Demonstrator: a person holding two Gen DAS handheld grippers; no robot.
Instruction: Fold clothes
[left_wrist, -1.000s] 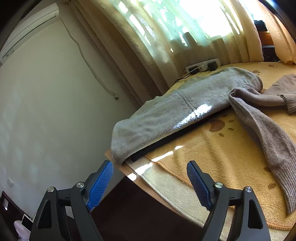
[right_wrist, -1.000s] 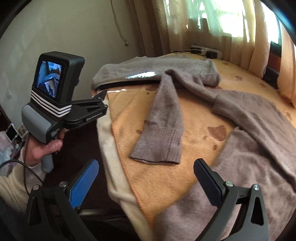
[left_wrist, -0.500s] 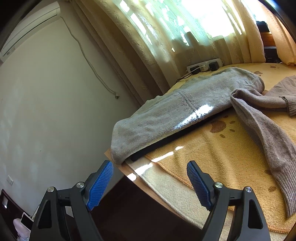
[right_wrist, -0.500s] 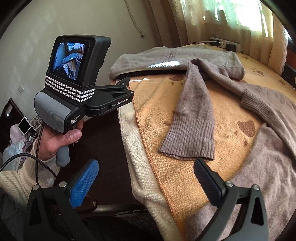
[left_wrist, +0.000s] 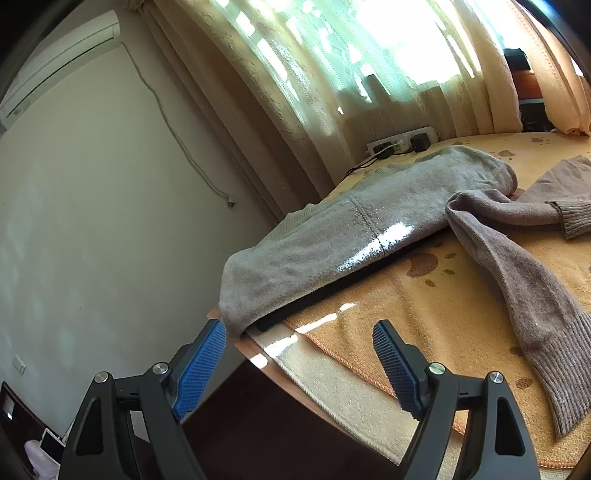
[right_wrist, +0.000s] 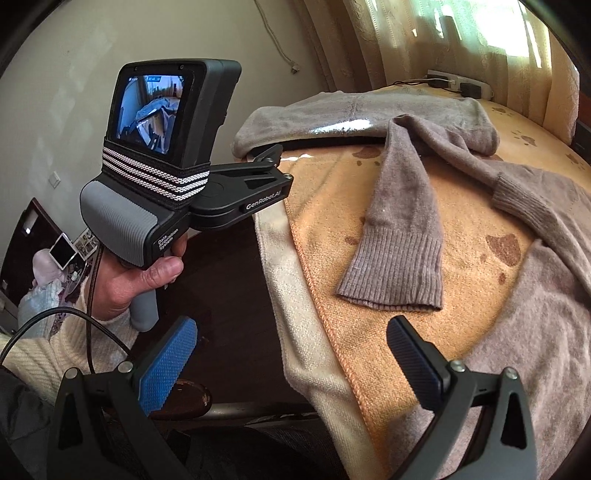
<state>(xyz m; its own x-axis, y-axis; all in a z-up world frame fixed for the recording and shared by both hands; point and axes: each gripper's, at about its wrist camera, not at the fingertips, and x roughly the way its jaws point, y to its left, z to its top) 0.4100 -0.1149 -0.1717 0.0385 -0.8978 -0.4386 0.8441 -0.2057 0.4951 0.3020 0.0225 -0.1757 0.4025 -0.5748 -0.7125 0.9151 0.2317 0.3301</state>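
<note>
Both jaws stand wide, nothing between; left gripper (left_wrist: 299, 363) hovers at near-left table edge (left_wrist: 236, 341), right gripper (right_wrist: 291, 363) over orange towel (right_wrist: 369, 229); brown sweater (right_wrist: 399, 229) lies spread on towel, sleeve cuff just beyond right gripper; grey sweater (left_wrist: 332, 240) folded at far left; left hand (right_wrist: 136, 277) holds handle, arm reads "GenRobot.AI"; grip label too small to read w/ certainty.

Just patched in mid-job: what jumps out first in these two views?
A brownish-grey sweater sprawls over the orange towel on the table, one ribbed-cuff sleeve pointing at the near edge. A lighter grey garment lies along the far-left edge near the curtain. Both the left gripper and right gripper are open and empty.
</note>
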